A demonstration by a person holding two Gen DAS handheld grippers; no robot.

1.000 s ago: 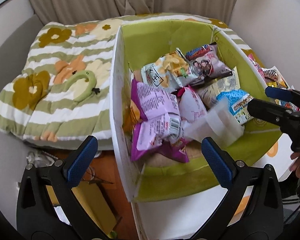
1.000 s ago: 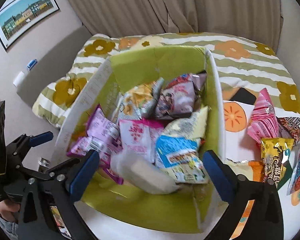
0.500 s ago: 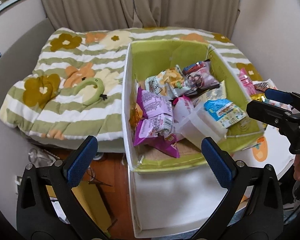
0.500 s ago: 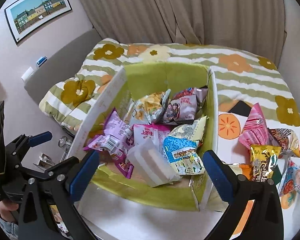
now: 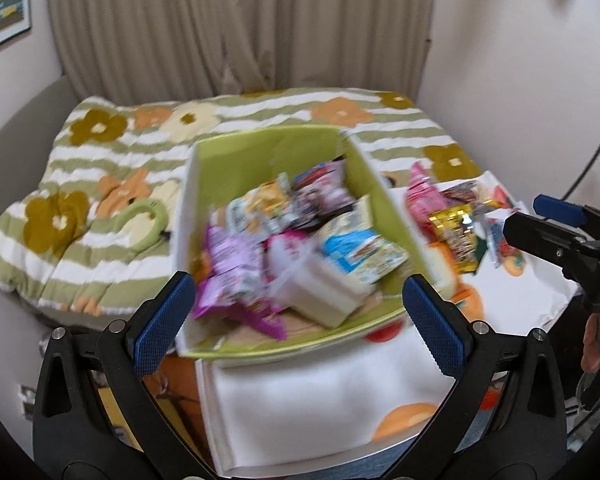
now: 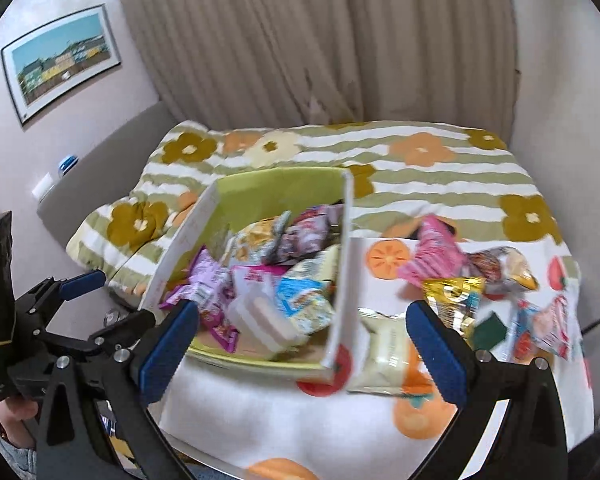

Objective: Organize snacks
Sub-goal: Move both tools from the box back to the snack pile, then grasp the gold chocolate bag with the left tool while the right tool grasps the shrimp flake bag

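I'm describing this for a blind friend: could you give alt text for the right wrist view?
A green box full of snack packets sits on a fruit-print cloth, with more packets loose to its right. The right gripper is open and empty, before a flowered quilt.

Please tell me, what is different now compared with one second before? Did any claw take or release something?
Both claws pulled back from the green box; it looks smaller now and more of the table shows. The left claw and right claw remain open and empty, so nothing was taken or let go. The snacks in the box and the loose packets beside it kept their places.
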